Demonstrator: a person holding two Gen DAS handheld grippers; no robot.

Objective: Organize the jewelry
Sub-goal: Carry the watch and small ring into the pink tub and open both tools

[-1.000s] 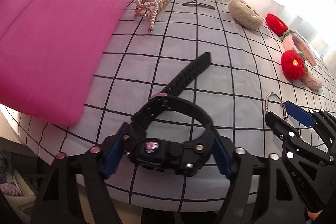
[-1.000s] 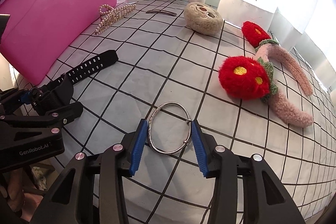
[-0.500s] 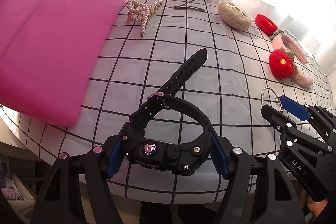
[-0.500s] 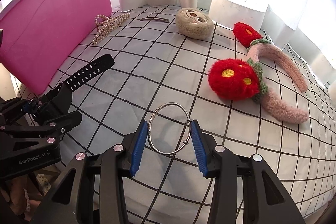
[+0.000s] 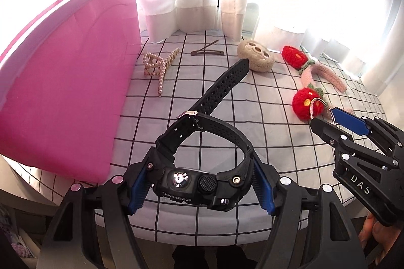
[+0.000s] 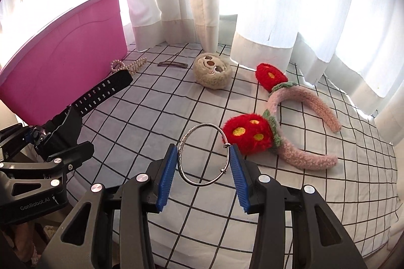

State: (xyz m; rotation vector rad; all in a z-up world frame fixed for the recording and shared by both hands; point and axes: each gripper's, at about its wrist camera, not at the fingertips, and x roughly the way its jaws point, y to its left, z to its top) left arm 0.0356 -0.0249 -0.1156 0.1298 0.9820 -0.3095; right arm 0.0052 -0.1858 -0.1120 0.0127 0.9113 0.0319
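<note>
A: Largest item?
B: Pink bin [image 5: 68,92], far left on the tabletop [image 5: 227,97], open top; nearer the left hand.
A: Next?
B: Black watch [image 5: 202,178], clamped case-wise in the left tongs [image 5: 199,188], clear of the cloth; strap's long axis runs far-right, away from the bin.
A: Smallest?
B: Silver bangle [image 6: 203,155], pinched edge-on in the right tongs [image 6: 202,175], lifted, right of the watch. Both likely travel left to the bin.

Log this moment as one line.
left gripper: shut on watch | right gripper: shut on bangle | both clear of tablecloth
</note>
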